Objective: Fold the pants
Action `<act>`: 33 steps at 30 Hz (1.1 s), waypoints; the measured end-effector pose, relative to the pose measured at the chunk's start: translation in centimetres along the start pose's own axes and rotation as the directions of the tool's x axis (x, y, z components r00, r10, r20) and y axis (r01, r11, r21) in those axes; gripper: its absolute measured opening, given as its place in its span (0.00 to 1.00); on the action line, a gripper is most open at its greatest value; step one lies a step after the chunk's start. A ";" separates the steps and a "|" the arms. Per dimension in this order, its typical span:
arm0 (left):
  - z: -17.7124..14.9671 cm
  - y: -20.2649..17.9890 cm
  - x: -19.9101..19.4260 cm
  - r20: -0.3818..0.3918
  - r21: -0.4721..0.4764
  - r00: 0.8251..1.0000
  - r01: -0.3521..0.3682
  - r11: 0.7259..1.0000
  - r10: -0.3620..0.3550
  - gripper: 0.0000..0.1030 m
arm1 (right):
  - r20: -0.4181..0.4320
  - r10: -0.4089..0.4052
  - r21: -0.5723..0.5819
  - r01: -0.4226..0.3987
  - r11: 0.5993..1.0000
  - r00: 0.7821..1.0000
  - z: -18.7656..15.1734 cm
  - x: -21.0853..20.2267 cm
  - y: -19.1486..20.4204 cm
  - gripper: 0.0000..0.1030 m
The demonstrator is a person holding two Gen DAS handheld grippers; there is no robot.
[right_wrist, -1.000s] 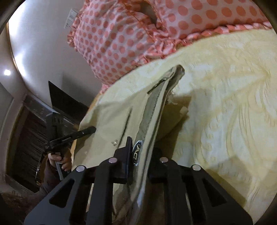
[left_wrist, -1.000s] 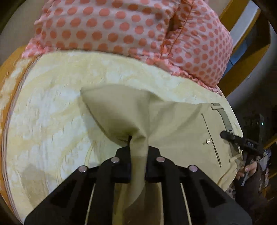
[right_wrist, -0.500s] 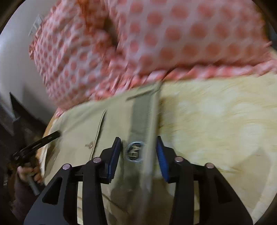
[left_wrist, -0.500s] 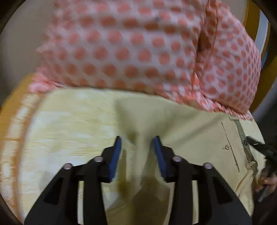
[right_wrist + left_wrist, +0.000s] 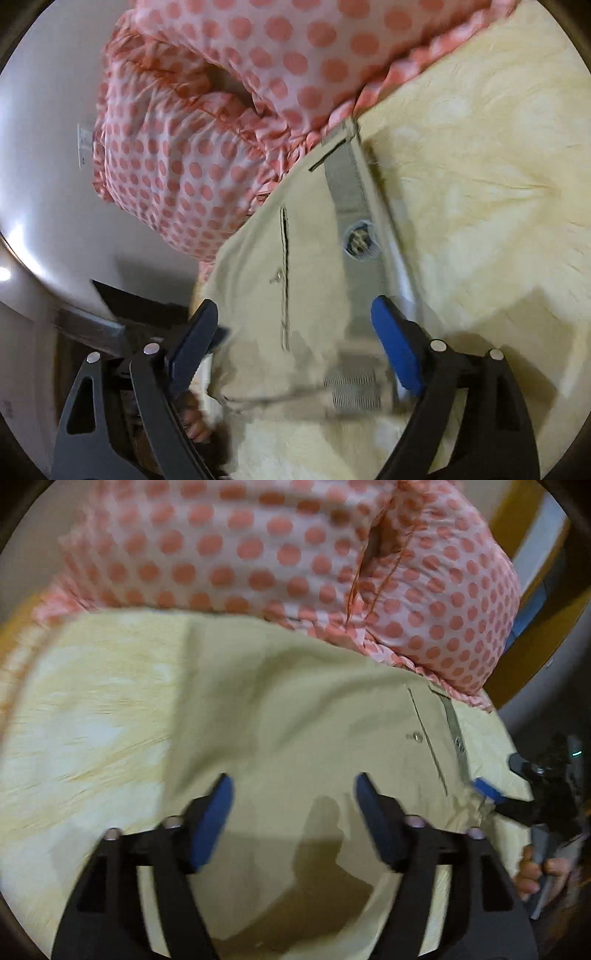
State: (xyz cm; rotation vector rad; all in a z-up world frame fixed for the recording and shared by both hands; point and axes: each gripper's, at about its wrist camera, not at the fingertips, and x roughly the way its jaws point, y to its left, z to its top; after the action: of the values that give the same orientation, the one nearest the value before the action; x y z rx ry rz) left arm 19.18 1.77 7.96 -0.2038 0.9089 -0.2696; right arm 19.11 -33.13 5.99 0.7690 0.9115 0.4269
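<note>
- L gripper (image 5: 291, 794): jaws spread wide, nothing between the 2 blue pads (image 5: 212, 819); it hovers over the khaki pants (image 5: 295, 709), cloth not pinched.
- R gripper (image 5: 295, 325): also spread wide, released; blue pads (image 5: 397, 350) sit either side of the waist area w/o gripping it.
- Pants lie flat on the pale yellow bedspread (image 5: 92, 716), top edge right up against the pink polka-dot pillow (image 5: 258, 554).
- Grey-green waistband (image 5: 349, 206) runs along the pants' edge nearest the open bedspread in the R view; round logo patch (image 5: 357, 242) on it.
- Back pocket slit (image 5: 284, 258) w/ a small button (image 5: 279, 275) beside it, both left of the waistband in the R view.
- In the L view the R gripper shows at the far right edge by the waistband, w/ the person's hand (image 5: 535, 871) on its handle.
- Both views motion-blurred; fine cloth detail hard to read.
- Wood bed frame (image 5: 535, 627) behind the pillow, white wall (image 5: 48, 155) in the R view.
</note>
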 end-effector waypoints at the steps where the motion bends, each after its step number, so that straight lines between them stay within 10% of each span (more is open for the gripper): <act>1: -1.2 -0.6 -1.2 0.034 0.032 0.999 -0.038 0.999 0.037 0.88 | 0.027 -0.050 -0.086 0.052 0.995 0.998 -1.7 -1.2 1.3 0.95; 9: -13.2 -2.7 -6.9 0.156 0.097 0.957 -0.263 0.960 0.246 0.98 | 0.121 -0.292 -0.414 0.316 0.854 0.949 -14.4 -0.4 5.4 0.99; 18: -16.3 -2.4 -6.0 0.162 0.068 0.935 -0.329 0.942 0.315 0.98 | 0.288 -0.453 -0.499 0.536 0.681 0.843 -17.9 2.1 6.9 0.99; 33: -16.5 -2.4 -5.9 0.205 0.065 0.930 -0.325 0.943 0.306 0.98 | 0.369 -0.436 -0.458 0.569 0.683 0.821 -18.8 1.6 6.7 0.99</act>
State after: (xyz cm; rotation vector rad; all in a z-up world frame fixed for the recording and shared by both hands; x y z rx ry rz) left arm 2.18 0.33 3.15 0.0103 0.7208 0.0070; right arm 4.35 -19.99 2.99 0.0024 0.6865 0.0810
